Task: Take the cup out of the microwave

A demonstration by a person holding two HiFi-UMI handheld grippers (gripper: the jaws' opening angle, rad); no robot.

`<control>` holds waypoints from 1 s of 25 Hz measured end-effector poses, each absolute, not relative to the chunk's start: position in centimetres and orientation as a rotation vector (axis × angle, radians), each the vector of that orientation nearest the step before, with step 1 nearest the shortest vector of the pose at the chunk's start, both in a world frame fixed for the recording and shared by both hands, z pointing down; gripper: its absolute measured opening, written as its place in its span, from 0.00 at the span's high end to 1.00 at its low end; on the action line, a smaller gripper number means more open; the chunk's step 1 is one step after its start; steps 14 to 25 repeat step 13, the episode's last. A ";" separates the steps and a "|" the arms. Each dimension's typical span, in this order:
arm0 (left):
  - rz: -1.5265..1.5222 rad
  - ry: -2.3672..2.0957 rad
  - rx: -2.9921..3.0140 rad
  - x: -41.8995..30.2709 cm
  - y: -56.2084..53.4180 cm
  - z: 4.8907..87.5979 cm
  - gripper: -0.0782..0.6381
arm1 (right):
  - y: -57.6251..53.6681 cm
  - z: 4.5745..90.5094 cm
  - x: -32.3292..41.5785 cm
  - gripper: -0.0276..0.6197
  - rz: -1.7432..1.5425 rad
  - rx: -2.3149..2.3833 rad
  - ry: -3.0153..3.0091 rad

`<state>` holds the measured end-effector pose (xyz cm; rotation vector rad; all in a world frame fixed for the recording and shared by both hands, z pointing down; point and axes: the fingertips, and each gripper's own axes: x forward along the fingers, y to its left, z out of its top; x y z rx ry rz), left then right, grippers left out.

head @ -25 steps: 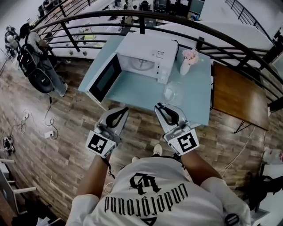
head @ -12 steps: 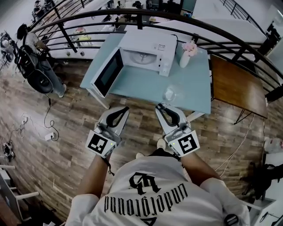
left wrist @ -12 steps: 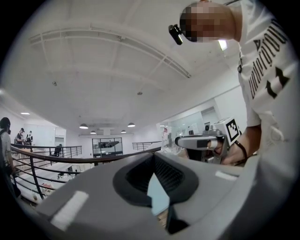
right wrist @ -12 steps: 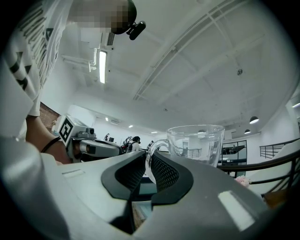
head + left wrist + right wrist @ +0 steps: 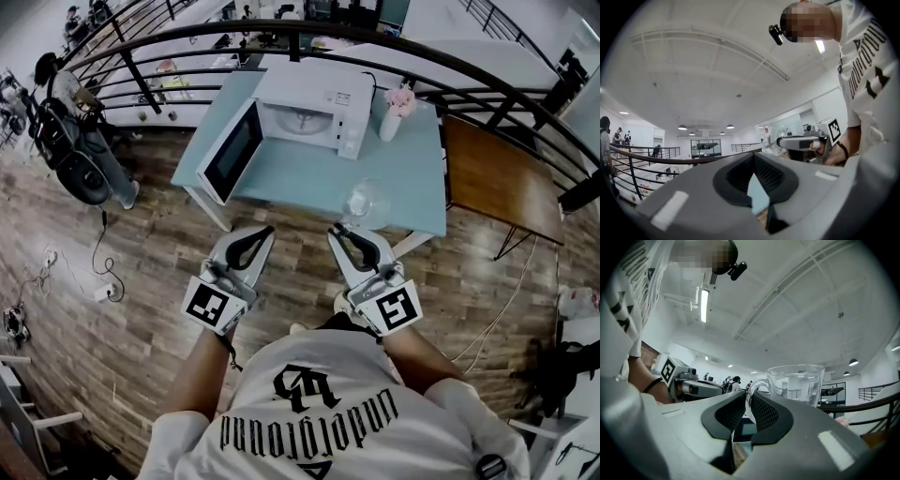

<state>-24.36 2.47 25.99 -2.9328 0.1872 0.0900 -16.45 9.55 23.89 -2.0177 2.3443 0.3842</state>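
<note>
A clear glass cup (image 5: 365, 202) with a handle hangs over the front edge of the light blue table (image 5: 300, 185). My right gripper (image 5: 342, 231) is shut on its handle. In the right gripper view the cup (image 5: 796, 383) stands upright just past the jaws, its handle pinched between the pads (image 5: 746, 401). The white microwave (image 5: 314, 105) sits at the table's far side with its door (image 5: 232, 152) swung open to the left and its inside showing only the turntable. My left gripper (image 5: 263, 232) is held level beside the right one, shut and holding nothing.
A white vase of pink flowers (image 5: 395, 114) stands to the right of the microwave. A brown wooden table (image 5: 497, 183) sits further right. A dark curved railing (image 5: 469, 82) runs behind both tables. Wooden floor lies between me and the table.
The table and microwave have drawn away from me. The cup, still in my right gripper, has gone from over the table top to its front edge. Both grippers keep their pose.
</note>
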 end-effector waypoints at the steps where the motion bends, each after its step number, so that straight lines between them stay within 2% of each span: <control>1: 0.092 0.187 -2.935 -24.4 2.5 26.0 0.82 | 9.6 24.0 -16.6 0.89 0.373 -2.017 2.348; 25: 0.102 0.187 -2.936 -25.2 2.9 25.7 0.82 | 9.9 23.8 -17.6 0.89 0.366 -2.019 2.357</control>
